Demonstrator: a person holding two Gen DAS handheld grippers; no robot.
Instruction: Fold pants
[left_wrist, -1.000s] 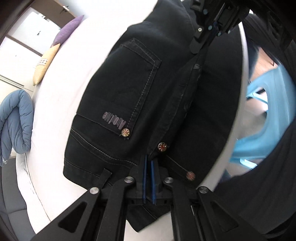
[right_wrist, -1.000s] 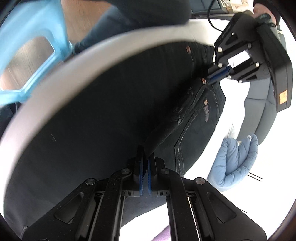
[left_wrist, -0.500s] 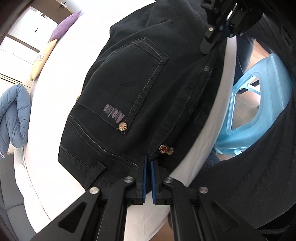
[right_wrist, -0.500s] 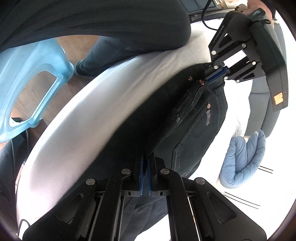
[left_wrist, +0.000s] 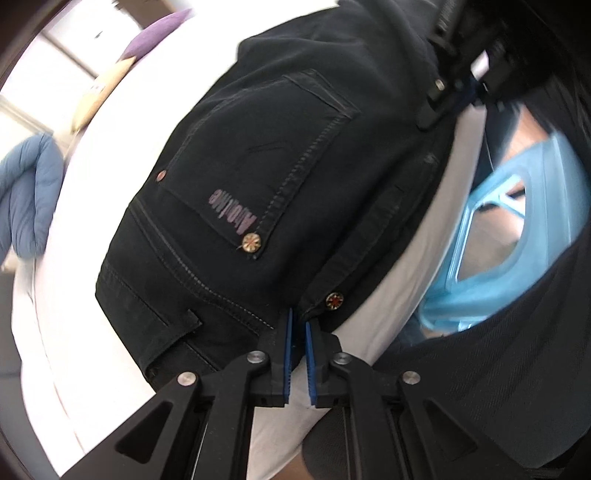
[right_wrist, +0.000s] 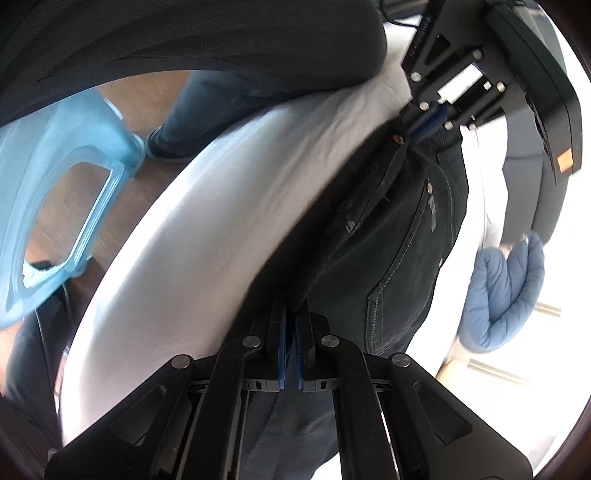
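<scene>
Black jeans (left_wrist: 266, 158) with a back pocket and metal rivets lie on a white sheet-covered surface (left_wrist: 122, 122). My left gripper (left_wrist: 297, 321) is shut on the waistband edge near a rivet. My right gripper (right_wrist: 290, 314) is shut on the jeans (right_wrist: 388, 236) further along the same edge. Each gripper shows in the other's view: the right one (left_wrist: 461, 88) at the top right, the left one (right_wrist: 424, 118) at the top right. The edge is stretched between them. The rest of the legs is hidden.
A light blue plastic stool (left_wrist: 517, 229) stands on the wood floor beside the white surface; it also shows in the right wrist view (right_wrist: 62, 177). A blue padded garment (left_wrist: 26, 192) and a purple and a cream pillow (left_wrist: 159, 33) lie at the far side. The person's dark-clothed body (right_wrist: 184, 44) is close.
Both grippers have pulled the held edge of the jeans across the white surface away from the stool side, uncovering more white sheet. Both stay shut on the fabric.
</scene>
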